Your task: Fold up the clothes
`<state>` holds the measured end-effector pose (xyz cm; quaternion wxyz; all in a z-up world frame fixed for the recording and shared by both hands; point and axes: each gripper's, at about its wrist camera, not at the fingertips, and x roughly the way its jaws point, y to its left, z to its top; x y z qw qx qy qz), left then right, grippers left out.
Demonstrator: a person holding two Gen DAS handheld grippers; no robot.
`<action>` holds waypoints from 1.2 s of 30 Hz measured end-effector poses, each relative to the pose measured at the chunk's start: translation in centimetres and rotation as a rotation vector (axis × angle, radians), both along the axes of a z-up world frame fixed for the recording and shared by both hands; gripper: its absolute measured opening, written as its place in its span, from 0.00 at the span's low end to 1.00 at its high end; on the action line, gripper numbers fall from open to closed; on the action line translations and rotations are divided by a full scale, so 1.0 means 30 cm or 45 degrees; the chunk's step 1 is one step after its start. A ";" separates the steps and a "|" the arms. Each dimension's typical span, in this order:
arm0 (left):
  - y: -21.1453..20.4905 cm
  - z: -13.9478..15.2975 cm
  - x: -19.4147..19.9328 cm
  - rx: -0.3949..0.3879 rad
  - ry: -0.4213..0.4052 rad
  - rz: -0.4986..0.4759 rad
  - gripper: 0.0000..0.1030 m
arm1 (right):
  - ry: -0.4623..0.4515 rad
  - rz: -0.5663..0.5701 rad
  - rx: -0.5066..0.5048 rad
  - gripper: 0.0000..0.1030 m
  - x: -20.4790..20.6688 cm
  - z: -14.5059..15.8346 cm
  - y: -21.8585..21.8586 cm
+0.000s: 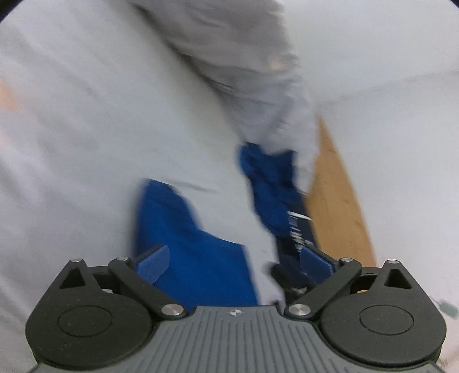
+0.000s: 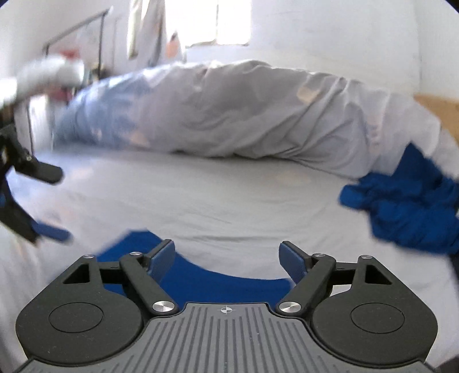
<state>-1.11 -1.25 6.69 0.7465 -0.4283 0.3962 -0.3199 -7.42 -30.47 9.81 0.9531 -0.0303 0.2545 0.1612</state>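
Left gripper [image 1: 233,258]: we see its jaws spread wide, nothing pinched; the blue pads [image 1: 153,262] stand clear of the cloth below them.
Right gripper [image 2: 228,258]: jaws wide apart too, holding nothing; blue cloth lies beneath and between them.
Folded blue garment [image 1: 198,255]: flat on the white sheet [image 1: 86,143], just ahead of both grippers.
Crumpled blue garment [image 2: 407,206]: heaped near the duvet [image 2: 243,114], well apart from the folded one.
Only the left view: a strip of wooden floor [image 1: 335,200]; we see white marks on a dark band, too blurred to read.
Only the right view: a bright window [image 2: 233,21]; the other gripper at the left edge, jaws open.
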 end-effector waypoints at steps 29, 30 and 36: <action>-0.421 -0.217 -0.039 0.859 -0.438 0.216 0.06 | 0.087 -0.382 0.023 0.12 0.068 -0.324 0.055; -0.420 -0.220 -0.047 0.867 -0.451 0.223 0.06 | 0.080 -0.379 0.027 0.12 0.064 -0.329 0.055; -0.398 -0.209 -0.071 0.890 -0.478 0.288 0.06 | 0.063 -0.414 0.077 0.08 0.054 -0.339 0.026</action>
